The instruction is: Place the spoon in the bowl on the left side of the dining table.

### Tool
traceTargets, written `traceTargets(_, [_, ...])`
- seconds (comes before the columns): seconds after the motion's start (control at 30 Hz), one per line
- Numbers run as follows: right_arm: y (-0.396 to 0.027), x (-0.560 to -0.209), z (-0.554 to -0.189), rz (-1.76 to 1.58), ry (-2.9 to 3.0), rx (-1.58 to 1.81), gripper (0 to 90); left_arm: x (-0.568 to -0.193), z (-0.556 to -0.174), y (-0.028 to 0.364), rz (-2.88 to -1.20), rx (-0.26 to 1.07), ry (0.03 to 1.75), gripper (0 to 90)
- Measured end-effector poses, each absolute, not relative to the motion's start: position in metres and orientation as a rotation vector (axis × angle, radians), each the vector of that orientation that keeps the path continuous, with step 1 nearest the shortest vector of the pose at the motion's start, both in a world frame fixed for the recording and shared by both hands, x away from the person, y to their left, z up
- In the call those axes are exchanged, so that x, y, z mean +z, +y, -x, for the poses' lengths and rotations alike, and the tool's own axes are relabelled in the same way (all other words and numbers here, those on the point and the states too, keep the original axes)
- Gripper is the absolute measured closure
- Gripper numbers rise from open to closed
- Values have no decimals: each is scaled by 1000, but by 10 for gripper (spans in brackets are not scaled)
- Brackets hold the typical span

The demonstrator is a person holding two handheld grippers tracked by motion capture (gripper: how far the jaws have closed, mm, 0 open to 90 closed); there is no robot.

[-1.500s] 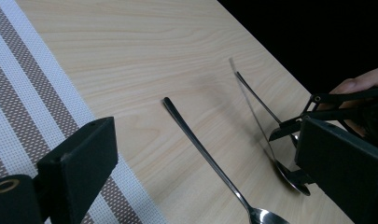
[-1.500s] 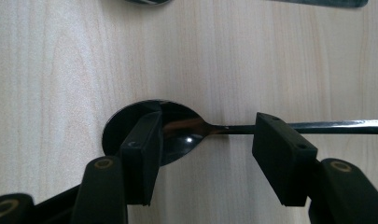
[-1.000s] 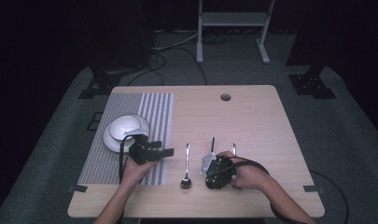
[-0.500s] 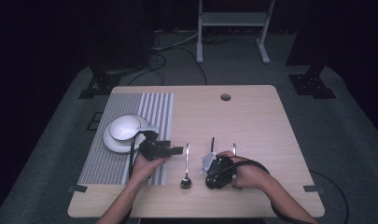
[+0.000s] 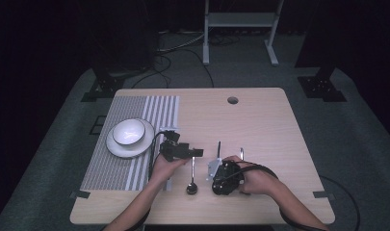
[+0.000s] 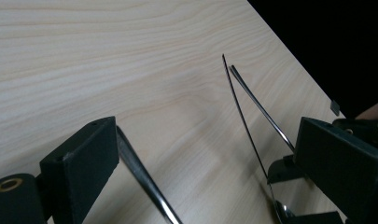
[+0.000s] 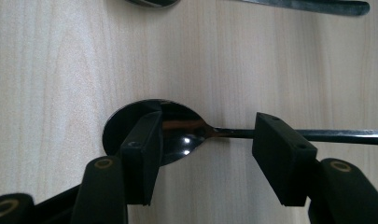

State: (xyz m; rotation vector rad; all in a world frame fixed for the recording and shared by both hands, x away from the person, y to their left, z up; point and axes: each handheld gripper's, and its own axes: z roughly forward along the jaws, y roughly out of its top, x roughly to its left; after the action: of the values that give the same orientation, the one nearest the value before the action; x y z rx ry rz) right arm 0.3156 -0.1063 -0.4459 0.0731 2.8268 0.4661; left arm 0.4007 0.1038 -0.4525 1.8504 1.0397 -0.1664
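Room: dark all round, with black stands and cables on the grey floor beyond a pale wooden tabletop (image 5: 260, 110).
Setting: a striped placemat (image 5: 135, 106) covers the left part of the tabletop. On it sits a white plate (image 5: 135, 153) with a white bowl (image 5: 128, 132) on top.
Cutlery: all of it lies on bare wood right of the placemat, near my edge.
Left spoon: the left spoon (image 5: 192, 187) lies just beside the placemat's right border, bowl towards me and handle running away.
Left gripper: the left gripper (image 5: 197, 153) reaches in from the left over that handle. Its fingers (image 6: 79, 158) are spread wide, and in the left gripper view the handle passes close by one of them. I see nothing pinched.
Right spoon: the right spoon (image 7: 177, 133) lies flat under my right hand.
Right gripper: the right gripper (image 7: 206, 149) points down at it with fingers apart, one over the bowl and one over the stem. They stand along the spoon rather than across it, so I judge it is not gripped.
Beyond: a thin handle (image 5: 218, 148) and a second thin handle (image 5: 241, 152) stick out on the far side of the right gripper. I cannot tell which one belongs to the right spoon.
Progress: I judge this an early stage of laying a place. Plate and bowl are set, and no cutlery is on the placemat.
Left to do: grip each piece and set it beside the plate.
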Motion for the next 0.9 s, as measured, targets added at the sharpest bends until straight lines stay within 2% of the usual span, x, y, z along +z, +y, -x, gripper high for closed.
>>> traceTargets(0.27, [-107,-446,-315,-64,2822,471,420,-454,-408,90,-1872,-209,1043,135])
traceTargets(0.37, [-107,-446,-315,-55,2821,474,421,-455,-412,83,-1872,-236,1047,190])
traceTargets(0.7, [-108,-446,-315,-42,2818,482,422,-456,-427,53,-1929,-306,1062,270])
traceTargets(0.9, [-107,-446,-313,-37,2812,478,434,-457,-431,38,-1950,-327,1059,362])
